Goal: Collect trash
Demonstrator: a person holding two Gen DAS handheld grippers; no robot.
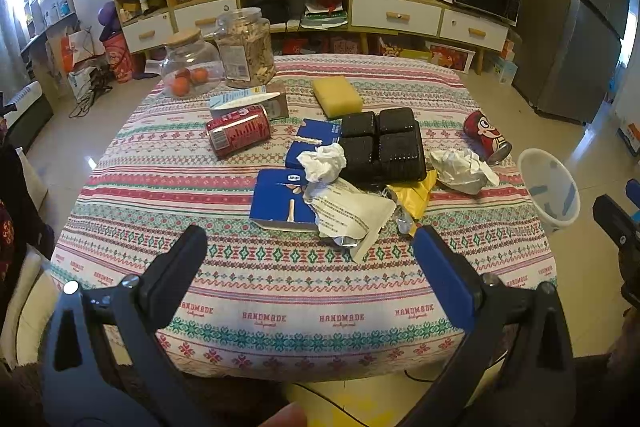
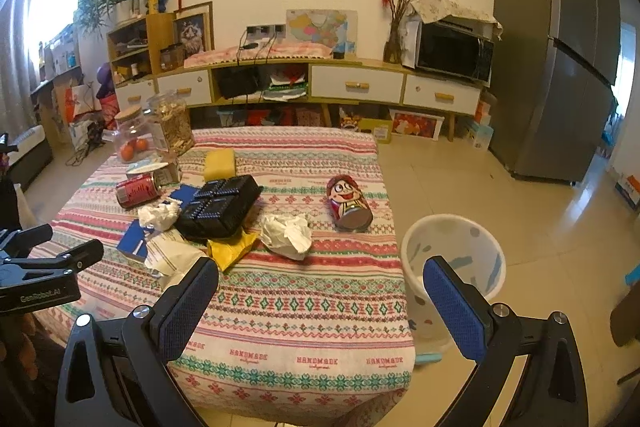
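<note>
Trash lies on the patterned tablecloth (image 1: 280, 291): a red soda can (image 1: 238, 131) on its side, a black plastic tray (image 1: 382, 145), blue boxes (image 1: 280, 205), crumpled white paper (image 1: 322, 161), a second paper wad (image 1: 464, 169), a white wrapper (image 1: 348, 215), a yellow wrapper (image 1: 414, 195) and a cartoon can (image 1: 486, 137). A white waste bin (image 2: 454, 259) stands on the floor right of the table. My left gripper (image 1: 310, 247) is open and empty over the near table edge. My right gripper (image 2: 320, 281) is open and empty near the table's right corner, beside the bin.
A yellow sponge (image 1: 336, 95), a jar of oranges (image 1: 190, 67), a jar of snacks (image 1: 246, 47) and a small carton (image 1: 250, 103) sit at the table's far side. A low cabinet (image 1: 396, 15) lines the wall; a grey fridge (image 2: 560, 67) stands at right.
</note>
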